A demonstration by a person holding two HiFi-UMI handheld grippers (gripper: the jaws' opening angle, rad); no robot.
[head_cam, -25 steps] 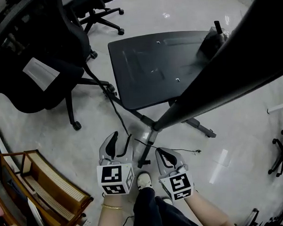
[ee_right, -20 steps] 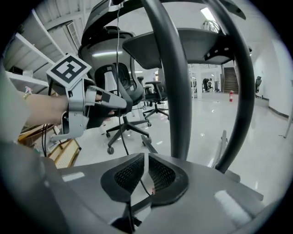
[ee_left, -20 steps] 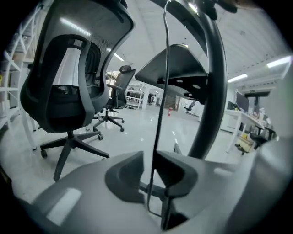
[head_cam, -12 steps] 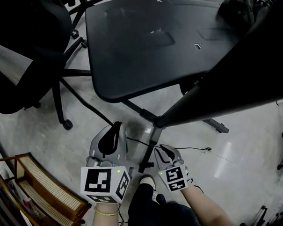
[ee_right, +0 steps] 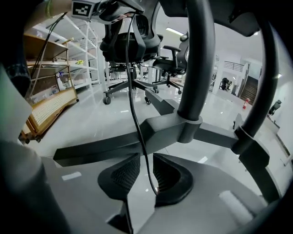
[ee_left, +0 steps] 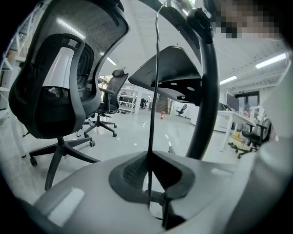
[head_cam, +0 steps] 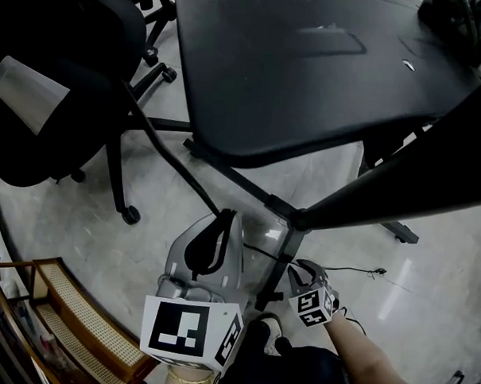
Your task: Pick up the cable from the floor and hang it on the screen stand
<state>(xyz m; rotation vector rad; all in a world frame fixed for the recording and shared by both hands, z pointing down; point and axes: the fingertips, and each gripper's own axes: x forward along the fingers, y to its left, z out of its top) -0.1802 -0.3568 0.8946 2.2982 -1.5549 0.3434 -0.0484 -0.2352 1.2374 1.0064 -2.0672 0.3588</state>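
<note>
One cable (ee_left: pixel 154 82), two grippers. The left gripper (ee_left: pixel 149 171) is clamped tight on the cable. The right gripper (ee_right: pixel 142 176) has just been opening, with the cable loose between its jaws, low beside the screen stand (head_cam: pixel 281 257) base.

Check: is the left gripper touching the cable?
Touching. In the left gripper view the left gripper has its jaws pinched on the cable, which rises from between them.

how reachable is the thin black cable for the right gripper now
Likely yes: the right gripper has just been opening its jaws, and the thin black cable runs down between them, with nothing blocking.
</note>
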